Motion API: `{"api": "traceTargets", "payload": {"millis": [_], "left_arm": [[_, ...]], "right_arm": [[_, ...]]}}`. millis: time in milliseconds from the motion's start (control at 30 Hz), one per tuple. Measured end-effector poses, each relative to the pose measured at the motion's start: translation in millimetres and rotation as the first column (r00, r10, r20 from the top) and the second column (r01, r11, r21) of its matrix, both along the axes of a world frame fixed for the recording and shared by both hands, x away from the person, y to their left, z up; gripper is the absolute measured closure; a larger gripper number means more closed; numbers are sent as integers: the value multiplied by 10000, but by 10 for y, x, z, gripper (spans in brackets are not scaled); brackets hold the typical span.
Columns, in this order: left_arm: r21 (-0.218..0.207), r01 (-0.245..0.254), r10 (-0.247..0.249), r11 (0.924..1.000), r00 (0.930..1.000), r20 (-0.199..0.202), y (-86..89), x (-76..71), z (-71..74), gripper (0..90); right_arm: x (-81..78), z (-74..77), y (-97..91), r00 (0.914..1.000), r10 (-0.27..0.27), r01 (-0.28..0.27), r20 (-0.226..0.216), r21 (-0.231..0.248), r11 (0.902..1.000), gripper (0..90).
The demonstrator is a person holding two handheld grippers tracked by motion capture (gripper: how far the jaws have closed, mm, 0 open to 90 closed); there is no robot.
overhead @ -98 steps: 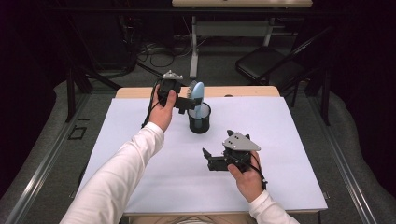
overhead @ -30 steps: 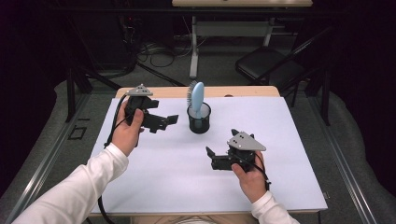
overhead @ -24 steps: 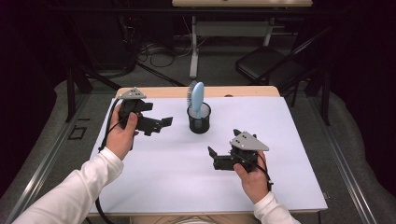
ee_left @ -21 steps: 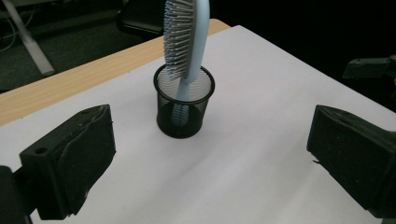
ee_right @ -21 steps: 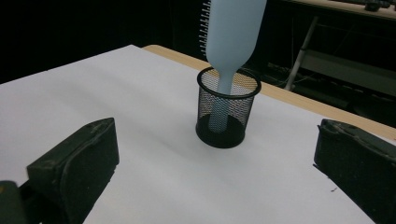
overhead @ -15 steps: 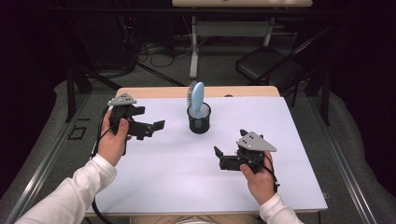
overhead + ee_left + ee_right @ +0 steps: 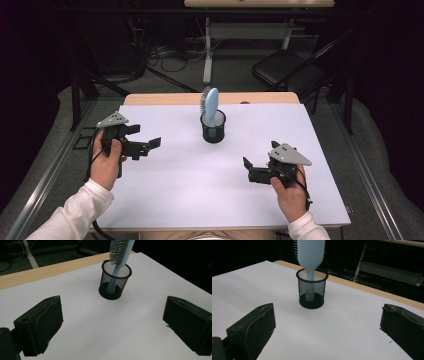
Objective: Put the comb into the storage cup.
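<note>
A black mesh cup (image 7: pixel 213 128) stands upright at the back middle of the white table cover (image 7: pixel 190 190). A light blue hairbrush (image 7: pixel 211 106) stands in it, handle down, head sticking out. In the left gripper view the cup (image 7: pixel 114 281) and the brush (image 7: pixel 120 250) lie ahead of wide-apart jaws. The right gripper view has the cup (image 7: pixel 311 289) and brush (image 7: pixel 310 253) ahead too. My left gripper (image 7: pixel 148 145) is open at the table's left, empty. On the right, my right gripper (image 7: pixel 248 169) is open and empty, nearer the front.
A wooden table edge (image 7: pixel 165 98) runs along the back beyond the white cover. Behind the table are a dark chair (image 7: pixel 287 72), a desk leg (image 7: pixel 207 55) and cables (image 7: pixel 160 55) on the floor.
My left gripper has pulled away from the cup, moving left and toward the front, with open jaws. My right gripper has drifted slightly right and toward the front. The brush stays in the cup.
</note>
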State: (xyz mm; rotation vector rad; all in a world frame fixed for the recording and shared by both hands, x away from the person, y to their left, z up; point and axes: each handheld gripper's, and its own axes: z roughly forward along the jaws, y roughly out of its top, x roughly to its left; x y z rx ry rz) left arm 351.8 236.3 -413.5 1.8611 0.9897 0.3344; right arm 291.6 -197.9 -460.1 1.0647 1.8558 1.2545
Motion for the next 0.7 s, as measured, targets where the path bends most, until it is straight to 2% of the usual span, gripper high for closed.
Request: {"api": "traceTargets", "payload": {"millis": [333,700], "left_arm": [[-572,-300,287,9979,9993,-234,172,-130,-177,29],[-774,-554,520,9955,9976,-450,325,-236,-379,30]], "right_arm": [[-31,-71,-192,9988,-462,462,-173,26,9989,0],[-29,-160,-312,9958,-808,811,-425,32,9967,0]]}}
